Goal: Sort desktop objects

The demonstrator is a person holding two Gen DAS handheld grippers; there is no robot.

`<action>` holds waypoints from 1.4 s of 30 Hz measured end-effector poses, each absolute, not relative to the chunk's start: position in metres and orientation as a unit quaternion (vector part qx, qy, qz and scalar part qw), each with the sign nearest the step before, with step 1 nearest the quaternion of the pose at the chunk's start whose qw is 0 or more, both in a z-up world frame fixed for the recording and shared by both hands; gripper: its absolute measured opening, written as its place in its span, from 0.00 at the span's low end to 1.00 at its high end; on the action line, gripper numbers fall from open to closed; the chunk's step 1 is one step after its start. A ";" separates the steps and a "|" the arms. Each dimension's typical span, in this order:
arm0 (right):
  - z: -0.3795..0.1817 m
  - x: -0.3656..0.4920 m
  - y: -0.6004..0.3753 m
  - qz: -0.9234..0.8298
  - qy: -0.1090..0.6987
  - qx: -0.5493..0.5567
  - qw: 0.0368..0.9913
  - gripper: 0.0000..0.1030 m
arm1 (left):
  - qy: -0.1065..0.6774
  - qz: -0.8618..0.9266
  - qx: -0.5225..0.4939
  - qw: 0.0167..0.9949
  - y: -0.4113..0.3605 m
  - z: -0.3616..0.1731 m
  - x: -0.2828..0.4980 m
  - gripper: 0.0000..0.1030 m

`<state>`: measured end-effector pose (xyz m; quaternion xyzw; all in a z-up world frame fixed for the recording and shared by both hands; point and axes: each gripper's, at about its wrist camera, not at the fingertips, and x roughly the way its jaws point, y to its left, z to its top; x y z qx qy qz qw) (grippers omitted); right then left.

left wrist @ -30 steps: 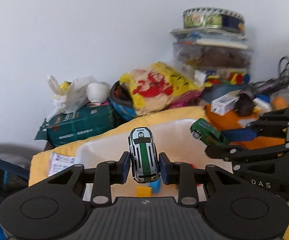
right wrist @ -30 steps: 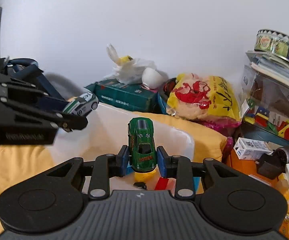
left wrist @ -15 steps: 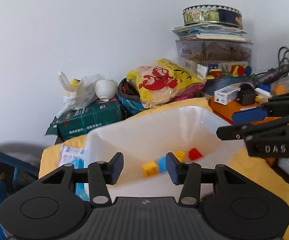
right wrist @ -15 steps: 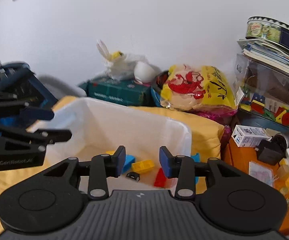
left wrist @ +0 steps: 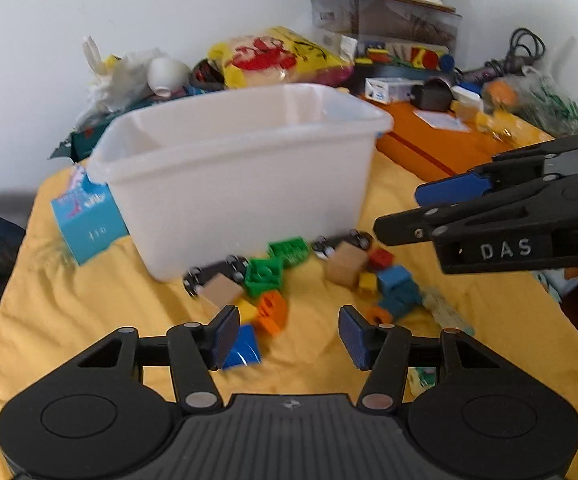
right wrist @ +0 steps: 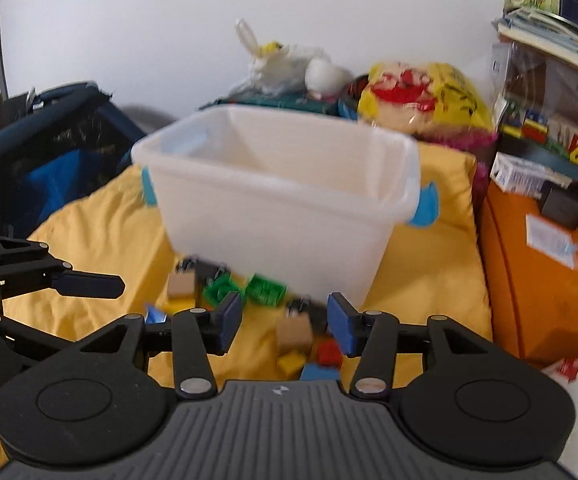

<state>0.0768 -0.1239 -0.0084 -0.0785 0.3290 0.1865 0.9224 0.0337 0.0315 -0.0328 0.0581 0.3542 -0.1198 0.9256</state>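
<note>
A white plastic bin (left wrist: pixel 245 168) stands on the yellow cloth (left wrist: pixel 89 300); it also shows in the right wrist view (right wrist: pixel 289 216). In front of it lie loose toys: green bricks (left wrist: pixel 277 264), two tan wheeled blocks (left wrist: pixel 221 286) (left wrist: pixel 345 264), an orange piece (left wrist: pixel 273 312), blue blocks (left wrist: pixel 397 286) and a red brick (left wrist: pixel 381 258). My left gripper (left wrist: pixel 285 338) is open and empty, low over the pile. My right gripper (right wrist: pixel 283 326) is open and empty above a tan block (right wrist: pixel 295 332), a red brick (right wrist: pixel 329 352) and green bricks (right wrist: pixel 245 290). It shows from the side in the left wrist view (left wrist: pixel 421 212).
A blue box (left wrist: pixel 85 220) leans by the bin's left side. Behind the bin are a yellow bag (left wrist: pixel 277 58), a white plastic bag (left wrist: pixel 129 72), stacked containers (left wrist: pixel 385 16) and an orange surface (left wrist: pixel 441 144) with small items. A dark blue fabric frame (right wrist: pixel 49 136) stands at left.
One second ago each gripper held a toy car over the bin. Both opened and the cars are gone. Both grippers have since pulled back and down to the toy pile in front of the bin.
</note>
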 end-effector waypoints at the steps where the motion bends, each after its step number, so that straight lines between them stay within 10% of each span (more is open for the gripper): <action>1: -0.010 0.074 -0.124 0.188 0.333 -0.079 0.921 0.50 | 0.355 -0.120 0.058 0.925 0.031 -0.033 0.032 0.57; 31: -0.036 0.045 -0.120 0.195 0.376 -0.079 0.903 0.55 | 0.392 -0.102 0.047 0.913 0.036 -0.055 0.018 0.57; 42: -0.051 0.051 -0.120 0.202 0.403 -0.086 0.888 0.39 | 0.404 -0.115 0.039 0.906 0.035 -0.064 0.039 0.57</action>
